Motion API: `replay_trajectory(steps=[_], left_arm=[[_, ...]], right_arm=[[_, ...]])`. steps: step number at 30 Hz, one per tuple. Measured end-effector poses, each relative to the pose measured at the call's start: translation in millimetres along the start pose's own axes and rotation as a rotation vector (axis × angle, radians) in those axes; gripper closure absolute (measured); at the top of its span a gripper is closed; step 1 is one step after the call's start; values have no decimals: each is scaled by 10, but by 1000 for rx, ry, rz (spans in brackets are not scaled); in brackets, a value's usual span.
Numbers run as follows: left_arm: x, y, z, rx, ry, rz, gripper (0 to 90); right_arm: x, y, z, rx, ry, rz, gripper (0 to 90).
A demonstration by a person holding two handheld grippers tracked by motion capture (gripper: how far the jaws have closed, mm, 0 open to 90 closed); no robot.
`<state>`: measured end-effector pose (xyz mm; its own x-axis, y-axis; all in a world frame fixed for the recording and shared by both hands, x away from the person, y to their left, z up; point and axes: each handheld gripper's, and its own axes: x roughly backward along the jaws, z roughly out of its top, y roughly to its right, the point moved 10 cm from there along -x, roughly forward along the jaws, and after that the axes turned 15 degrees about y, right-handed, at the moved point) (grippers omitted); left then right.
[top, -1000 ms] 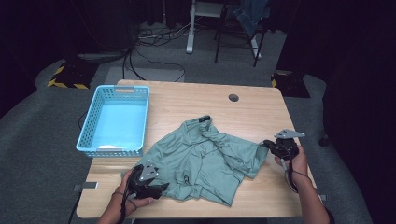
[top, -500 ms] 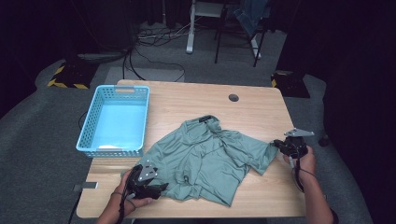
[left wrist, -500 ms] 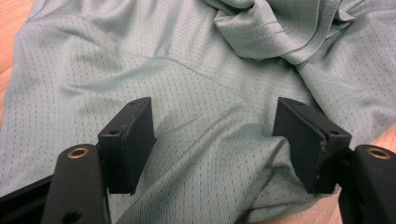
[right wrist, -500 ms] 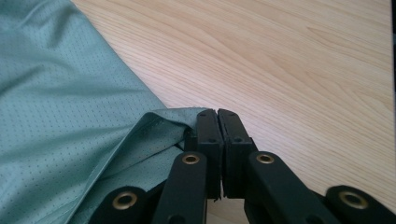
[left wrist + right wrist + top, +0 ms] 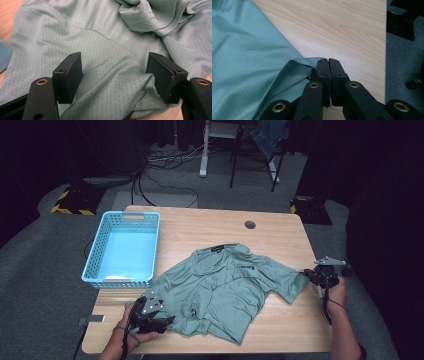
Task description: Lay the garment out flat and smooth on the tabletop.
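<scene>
Shirt (image 5: 227, 290), green and short-sleeved, lies crumpled across the middle of a wooden counter (image 5: 200, 227), collar toward the far side. At far left an empty blue basket (image 5: 122, 247) sits just beside the shirt's left sleeve. The left gripper (image 5: 157, 321) rests at the near edge on the shirt's lower left corner; its fingers (image 5: 67, 77) stand apart over the cloth, released, with a loose fold between them but nothing pinched. At the right edge, the right gripper (image 5: 312, 276) has its fingers (image 5: 323, 72) clenched on the hem of the right sleeve, drawn out toward the counter's side.

The work looks like spreading the shirt flat, and it seems barely begun: one sleeve is pulled straight, while the body is wrinkled and bunched near the collar. Bare wood is open beyond the collar and along the near right. The right hand is already past the counter's edge, so little room remains to pull that way.
</scene>
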<state>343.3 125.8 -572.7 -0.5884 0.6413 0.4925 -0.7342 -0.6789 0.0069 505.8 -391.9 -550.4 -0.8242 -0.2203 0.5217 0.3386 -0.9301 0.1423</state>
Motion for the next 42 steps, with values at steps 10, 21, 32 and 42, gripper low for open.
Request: replay_trajectory(steps=[10, 21, 32, 42], left_arm=[[78, -80, -44, 4, 0, 10, 295], [95, -108, -49, 15, -23, 35, 287], [94, -106, -52, 18, -15, 37, 279], [93, -107, -54, 19, -10, 35, 276]], right_arm=[[0, 126, -48, -11, -13, -36, 883], [8, 241, -148, -10, -52, -70, 881], [41, 292, -123, -46, -50, -121, 773], [131, 342, -24, -98, -8, -111, 560]])
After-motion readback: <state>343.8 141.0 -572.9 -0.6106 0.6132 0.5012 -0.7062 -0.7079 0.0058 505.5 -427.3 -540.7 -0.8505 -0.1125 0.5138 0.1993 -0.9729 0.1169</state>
